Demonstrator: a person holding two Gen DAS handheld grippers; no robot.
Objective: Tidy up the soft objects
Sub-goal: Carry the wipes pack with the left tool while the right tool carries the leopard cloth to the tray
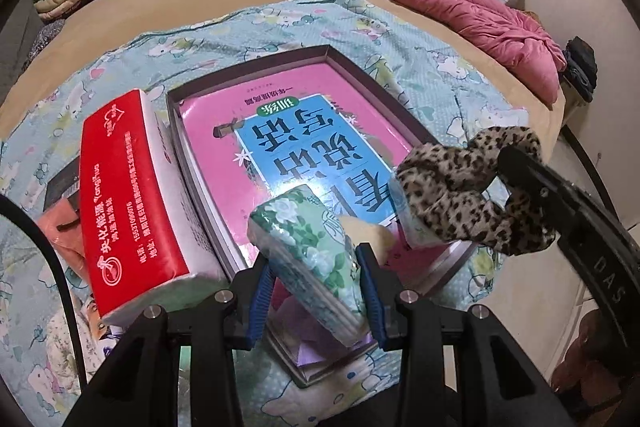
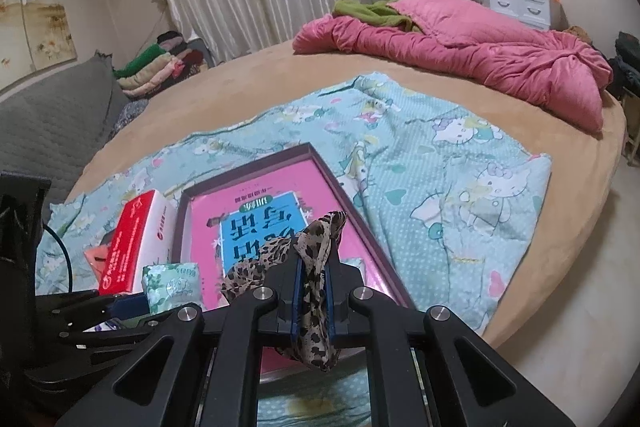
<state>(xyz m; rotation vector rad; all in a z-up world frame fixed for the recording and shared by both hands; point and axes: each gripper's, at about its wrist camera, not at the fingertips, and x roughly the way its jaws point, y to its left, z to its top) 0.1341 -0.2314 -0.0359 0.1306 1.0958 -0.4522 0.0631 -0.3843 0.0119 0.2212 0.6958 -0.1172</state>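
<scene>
The book (image 1: 304, 147) in the box (image 1: 352, 67) has a shiny, smooth cover that catches the light. The green tissue pack (image 1: 316, 247) is wrapped in thin, crinkly plastic. The red tissue pack (image 1: 132, 195) has smooth, shiny plastic too. The spotted hair tie (image 1: 472, 195) is soft cloth. The blue sheet (image 2: 460, 179) is matt cloth. The pink blanket (image 2: 480, 55) looks puffy and soft.

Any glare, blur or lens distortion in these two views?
Left wrist view: glare on the glossy book cover, strong fisheye bend, dark vignette corners; sharp. Right wrist view: same bending of the bed edge, soft even room light, no glare, slightly soft.
</scene>
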